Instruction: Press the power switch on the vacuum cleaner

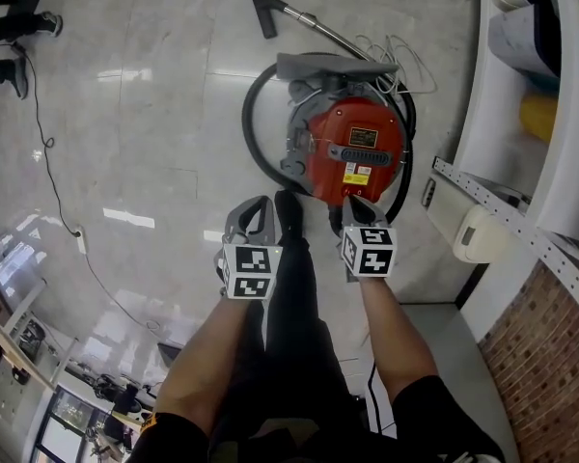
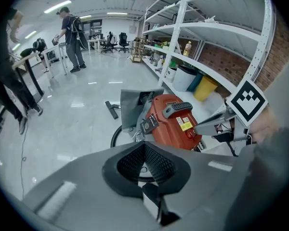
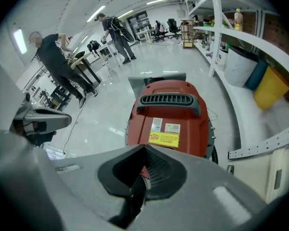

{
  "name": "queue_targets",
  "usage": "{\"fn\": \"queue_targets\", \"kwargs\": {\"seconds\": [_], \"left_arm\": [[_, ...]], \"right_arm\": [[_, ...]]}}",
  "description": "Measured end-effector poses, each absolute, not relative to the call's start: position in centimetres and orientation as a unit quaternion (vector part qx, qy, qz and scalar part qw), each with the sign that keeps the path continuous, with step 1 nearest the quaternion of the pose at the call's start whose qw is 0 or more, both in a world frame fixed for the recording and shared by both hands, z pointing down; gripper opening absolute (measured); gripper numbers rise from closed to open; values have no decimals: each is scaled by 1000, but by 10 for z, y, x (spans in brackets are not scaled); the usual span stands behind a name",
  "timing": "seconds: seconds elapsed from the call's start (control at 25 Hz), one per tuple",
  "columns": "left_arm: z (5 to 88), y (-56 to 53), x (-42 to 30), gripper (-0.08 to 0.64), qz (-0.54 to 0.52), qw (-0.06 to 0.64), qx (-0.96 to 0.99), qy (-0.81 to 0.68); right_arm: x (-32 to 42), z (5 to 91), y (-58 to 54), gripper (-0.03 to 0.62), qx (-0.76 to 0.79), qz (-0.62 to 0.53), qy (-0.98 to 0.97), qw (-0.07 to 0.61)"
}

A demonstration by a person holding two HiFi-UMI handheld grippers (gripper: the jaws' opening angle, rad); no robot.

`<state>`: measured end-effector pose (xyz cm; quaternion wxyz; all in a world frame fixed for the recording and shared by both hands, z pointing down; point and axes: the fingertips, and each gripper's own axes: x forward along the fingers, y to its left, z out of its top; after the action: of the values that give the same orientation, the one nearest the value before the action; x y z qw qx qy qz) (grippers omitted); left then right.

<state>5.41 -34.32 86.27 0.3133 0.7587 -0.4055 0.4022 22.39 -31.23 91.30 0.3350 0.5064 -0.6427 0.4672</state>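
Seen from above, the person's bare forearms reach forward and down, a gripper in each hand. The left gripper (image 1: 258, 205) has its jaws pressed together on nothing. The right gripper (image 1: 350, 201) is the same: jaws together, empty. A dark shoe (image 1: 289, 210) shows between them on the pale glossy floor (image 1: 154, 114).

The closed jaws make one blunt tip, which suits pressing. The power switch cannot be picked out for certain in any view. The sound way is probably to find it first, then push it with the right tip, short and square, so the tip does not slide off onto the casing.

Straight ahead of the right jaws, just past their tip, stands the red vacuum cleaner (image 3: 171, 124). From above, that tip sits at the near edge of its body; whether it touches is unclear. A yellow label (image 3: 164, 138) lies nearest the tip, and a dark handle (image 3: 166, 100) beyond it. The left jaws hang to the left of the machine, near it but apart.

A black hose (image 1: 256, 133) loops round the machine, and a floor nozzle (image 1: 262, 8) lies farther off. White shelving (image 1: 478, 104) runs along the right, and people (image 2: 72, 32) stand far back.
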Motion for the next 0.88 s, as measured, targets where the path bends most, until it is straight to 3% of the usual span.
{"fn": "queue_targets", "kwargs": {"seconds": [0.88], "left_arm": [[873,-352,45,14,410,323,748,-411]], "right_arm": [[217,949,-312,-8,474,481,-633,378]]}}
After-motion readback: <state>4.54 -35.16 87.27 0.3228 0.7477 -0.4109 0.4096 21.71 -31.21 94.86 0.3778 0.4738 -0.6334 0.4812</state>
